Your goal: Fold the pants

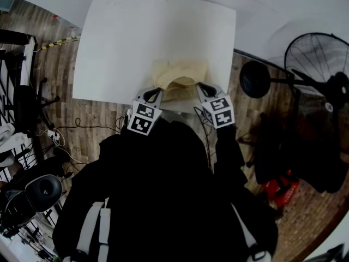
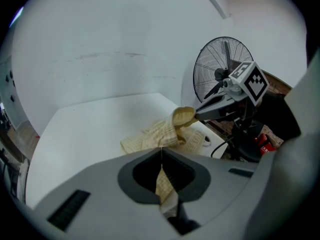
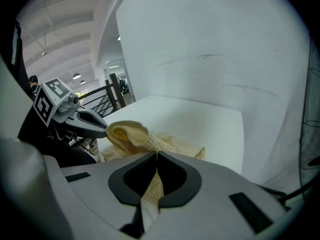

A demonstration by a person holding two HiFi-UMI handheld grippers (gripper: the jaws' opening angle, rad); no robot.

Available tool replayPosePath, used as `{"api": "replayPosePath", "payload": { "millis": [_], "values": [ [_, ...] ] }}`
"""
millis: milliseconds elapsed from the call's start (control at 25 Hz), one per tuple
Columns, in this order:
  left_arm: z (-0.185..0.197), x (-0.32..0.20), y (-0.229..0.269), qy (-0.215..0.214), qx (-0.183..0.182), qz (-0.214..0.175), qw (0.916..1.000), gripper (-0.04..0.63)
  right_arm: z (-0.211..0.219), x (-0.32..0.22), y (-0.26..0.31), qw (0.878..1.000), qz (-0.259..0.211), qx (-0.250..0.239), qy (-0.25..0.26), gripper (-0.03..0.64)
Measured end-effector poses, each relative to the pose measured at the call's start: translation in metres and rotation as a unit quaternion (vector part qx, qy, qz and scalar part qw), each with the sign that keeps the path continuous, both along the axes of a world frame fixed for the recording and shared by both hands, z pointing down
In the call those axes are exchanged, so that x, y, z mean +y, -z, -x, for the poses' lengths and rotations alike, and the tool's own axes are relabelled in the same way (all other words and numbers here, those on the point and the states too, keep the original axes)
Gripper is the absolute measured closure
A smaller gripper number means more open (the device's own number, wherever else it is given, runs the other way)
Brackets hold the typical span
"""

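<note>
The pale yellow pants (image 1: 180,76) lie bunched at the near edge of the white table (image 1: 152,31). My left gripper (image 1: 155,94) is shut on a pinch of the cloth at the heap's left. My right gripper (image 1: 204,88) is shut on the cloth at its right. In the left gripper view a strip of the pants (image 2: 152,134) runs between my shut left gripper (image 2: 161,150), and my right gripper (image 2: 199,114) holds a raised fold. In the right gripper view cloth from the pants (image 3: 177,145) passes through my shut right gripper (image 3: 156,154), and my left gripper (image 3: 104,128) lifts a rolled fold.
The table's far part (image 2: 100,119) is bare white. A black standing fan (image 1: 319,59) is at the right, with a red object (image 1: 283,187) on the floor below it. Chairs and cables (image 1: 32,100) crowd the left floor. A black railing (image 3: 107,96) stands beyond the table.
</note>
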State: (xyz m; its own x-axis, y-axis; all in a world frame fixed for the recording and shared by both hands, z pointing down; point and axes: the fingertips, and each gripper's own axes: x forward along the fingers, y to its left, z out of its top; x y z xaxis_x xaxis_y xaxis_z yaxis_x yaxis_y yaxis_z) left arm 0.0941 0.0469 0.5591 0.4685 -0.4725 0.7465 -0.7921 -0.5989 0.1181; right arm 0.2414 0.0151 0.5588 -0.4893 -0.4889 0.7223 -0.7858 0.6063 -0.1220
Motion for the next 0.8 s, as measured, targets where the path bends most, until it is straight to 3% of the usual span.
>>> {"api": "replayPosePath", "payload": {
  "millis": [200,320,400,560,800],
  "values": [
    [0.003,0.009,-0.011,-0.011,-0.022,0.015,0.9996,0.586,0.004,0.015,-0.010,1.000,0.020,0.003,0.002,0.604],
    [0.005,0.010,-0.011,-0.010,-0.024,0.012,0.9996,0.586,0.005,0.017,-0.010,0.999,0.032,-0.043,-0.009,0.603],
    [0.005,0.011,-0.001,-0.014,-0.021,0.006,0.9997,0.584,0.004,0.019,-0.004,0.996,0.034,-0.079,-0.016,0.550],
    [0.007,0.007,0.021,-0.009,-0.010,-0.019,0.9997,0.568,-0.001,0.020,0.014,0.991,0.022,-0.129,-0.040,0.514],
    [0.012,-0.010,0.030,0.008,-0.014,-0.031,0.9994,0.568,0.003,0.014,0.026,0.989,-0.006,-0.136,-0.061,0.514]
  ]
}}
